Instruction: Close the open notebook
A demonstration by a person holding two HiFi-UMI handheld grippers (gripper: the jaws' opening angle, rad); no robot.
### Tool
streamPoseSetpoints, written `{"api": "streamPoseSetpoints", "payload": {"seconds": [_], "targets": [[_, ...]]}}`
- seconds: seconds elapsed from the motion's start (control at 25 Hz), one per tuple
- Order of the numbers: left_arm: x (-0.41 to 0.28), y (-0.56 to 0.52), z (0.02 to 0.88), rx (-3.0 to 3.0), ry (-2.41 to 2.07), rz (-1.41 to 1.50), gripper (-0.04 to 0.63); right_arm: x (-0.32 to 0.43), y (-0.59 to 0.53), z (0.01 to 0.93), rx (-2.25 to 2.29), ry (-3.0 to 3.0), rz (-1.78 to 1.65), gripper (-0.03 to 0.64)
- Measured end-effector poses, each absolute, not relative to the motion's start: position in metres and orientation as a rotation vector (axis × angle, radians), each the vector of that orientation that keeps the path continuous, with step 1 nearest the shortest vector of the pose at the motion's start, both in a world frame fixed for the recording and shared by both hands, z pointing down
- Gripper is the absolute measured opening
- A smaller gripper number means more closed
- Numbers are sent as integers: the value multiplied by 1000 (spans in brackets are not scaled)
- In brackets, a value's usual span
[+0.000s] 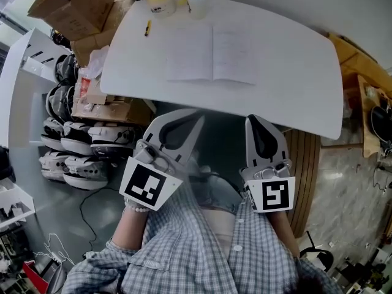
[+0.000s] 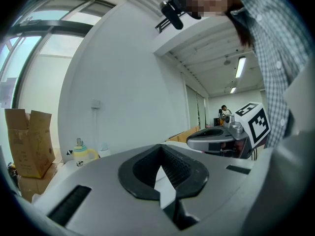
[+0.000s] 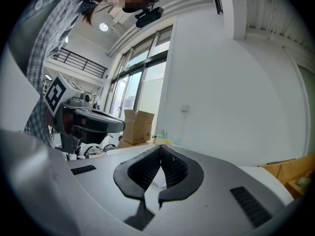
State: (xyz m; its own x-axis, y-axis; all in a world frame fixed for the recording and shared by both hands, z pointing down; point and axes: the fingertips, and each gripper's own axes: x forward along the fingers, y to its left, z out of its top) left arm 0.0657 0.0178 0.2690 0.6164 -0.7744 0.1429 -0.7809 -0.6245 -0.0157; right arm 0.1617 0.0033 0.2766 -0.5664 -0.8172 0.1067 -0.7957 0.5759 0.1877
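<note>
The notebook (image 1: 211, 55) lay open and flat on the table (image 1: 294, 84), ahead of both grippers and past the table's near edge, well apart from either. Its spine ran straight away from the grippers, just right of the left gripper's (image 1: 195, 115) line and left of the right gripper's (image 1: 256, 121). Its long axis, as opened, ran side to side, with one page to each side of the spine.

Both grippers were clenched on nothing, jaw tips meeting, over the gap in front of the table.

The notebook looked thin and light, probably with soft covers and pages that would bend and slide on the smooth tabletop. The best hold was likely the outer edge of one half, lifted and swung over the spine, with the other gripper pinning the far half.
</note>
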Motion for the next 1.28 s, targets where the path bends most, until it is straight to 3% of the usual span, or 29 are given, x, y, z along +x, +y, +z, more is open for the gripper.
{"api": "streamPoseSetpoints", "payload": {"seconds": [0.64,1.28], "targets": [[18,-82,285,2793,-1257,243,6,121,-82,319,1362,-2538,-37,20],[-20,-133,318,2821,-1138,286,6,128,-124,419,1576,-2342,511,20]]}}
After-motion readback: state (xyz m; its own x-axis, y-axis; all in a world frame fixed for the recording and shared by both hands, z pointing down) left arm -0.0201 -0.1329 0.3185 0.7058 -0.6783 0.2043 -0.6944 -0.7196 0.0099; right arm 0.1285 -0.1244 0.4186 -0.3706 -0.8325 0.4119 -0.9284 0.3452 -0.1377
